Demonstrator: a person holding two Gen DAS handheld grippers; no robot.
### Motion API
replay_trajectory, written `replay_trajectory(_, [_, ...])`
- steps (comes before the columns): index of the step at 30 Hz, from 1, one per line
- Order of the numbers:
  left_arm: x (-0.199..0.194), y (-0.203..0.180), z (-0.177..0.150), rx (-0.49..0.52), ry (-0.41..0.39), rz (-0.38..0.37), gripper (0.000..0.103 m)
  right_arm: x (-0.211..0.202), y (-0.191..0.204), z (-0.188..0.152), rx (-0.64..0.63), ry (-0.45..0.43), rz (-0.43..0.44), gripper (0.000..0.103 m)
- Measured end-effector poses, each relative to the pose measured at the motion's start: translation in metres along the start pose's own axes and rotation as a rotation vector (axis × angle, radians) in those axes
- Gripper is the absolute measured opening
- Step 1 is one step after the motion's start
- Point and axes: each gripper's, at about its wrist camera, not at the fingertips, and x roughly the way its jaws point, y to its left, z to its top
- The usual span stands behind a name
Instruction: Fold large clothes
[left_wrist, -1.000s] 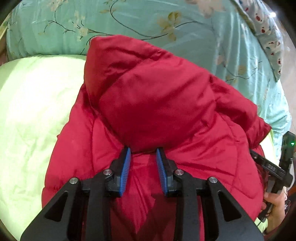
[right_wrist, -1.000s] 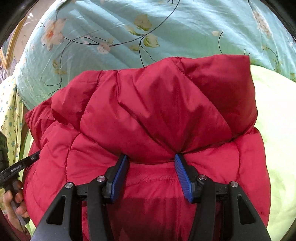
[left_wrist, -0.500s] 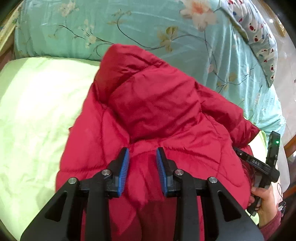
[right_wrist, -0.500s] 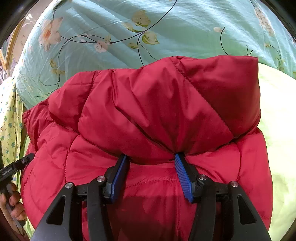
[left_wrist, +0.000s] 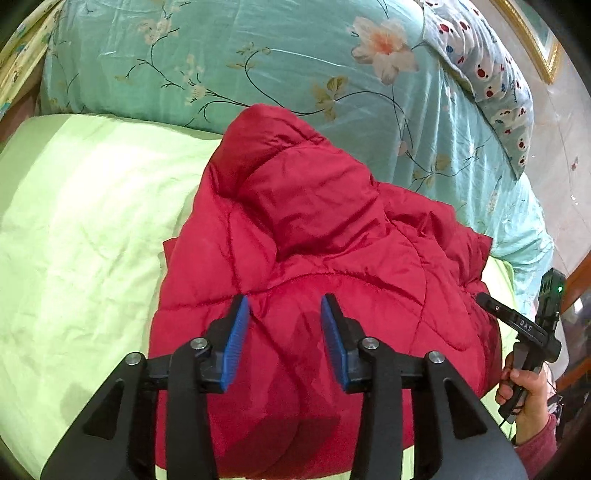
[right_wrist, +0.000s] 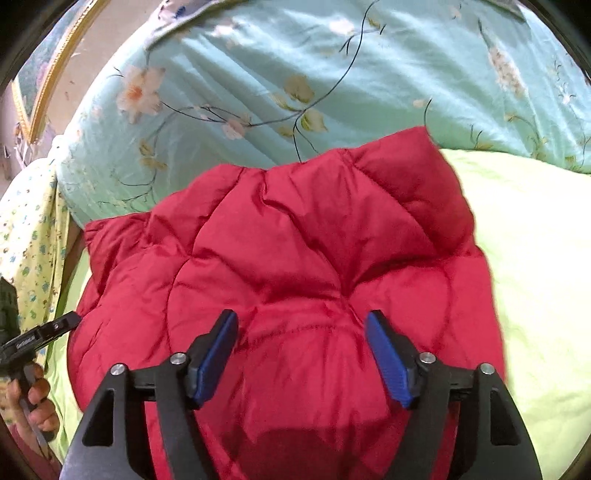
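Note:
A red quilted jacket (left_wrist: 332, 266) lies folded on the light green sheet (left_wrist: 74, 229), its hood turned down over its back. My left gripper (left_wrist: 284, 308) hovers over the jacket's near part. Its jaws are opening and its blue pads (left_wrist: 236, 332) stand clear of the fabric, with nothing pinched between them. In the right wrist view the jacket (right_wrist: 295, 240) fills the middle. My right gripper (right_wrist: 301, 319) hangs above it with its jaws opening wide and its pads (right_wrist: 388, 354) free of the cloth. A hand (left_wrist: 524, 387) holds the right gripper's handle at the jacket's right side.
A teal floral quilt (left_wrist: 258, 55) is heaped behind the jacket. A spotted pillow (left_wrist: 491, 74) lies at the far right under a gold picture frame (left_wrist: 532, 40). A yellow flowered cloth (right_wrist: 29, 236) hangs at the bed's side. Green sheet (right_wrist: 535, 258) spreads beside the jacket.
Both grippers have drawn back and up from the edge of the hood, and both pairs of jaws have widened. The jacket stays lying on the bed.

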Motion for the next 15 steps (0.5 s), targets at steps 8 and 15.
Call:
replay_trajectory(8, [-0.013, 0.016, -0.006, -0.018, -0.024, 0.002, 0.052, -0.037, -0.032, -0.015, 0.045, 0.007, -0.01, 0.076])
replay_trajectory(15, [-0.014, 0.037, -0.006, -0.025, 0.006, 0.0, 0.068, -0.059, -0.075, -0.028, 0.12, 0.033, -0.017, 0.084])
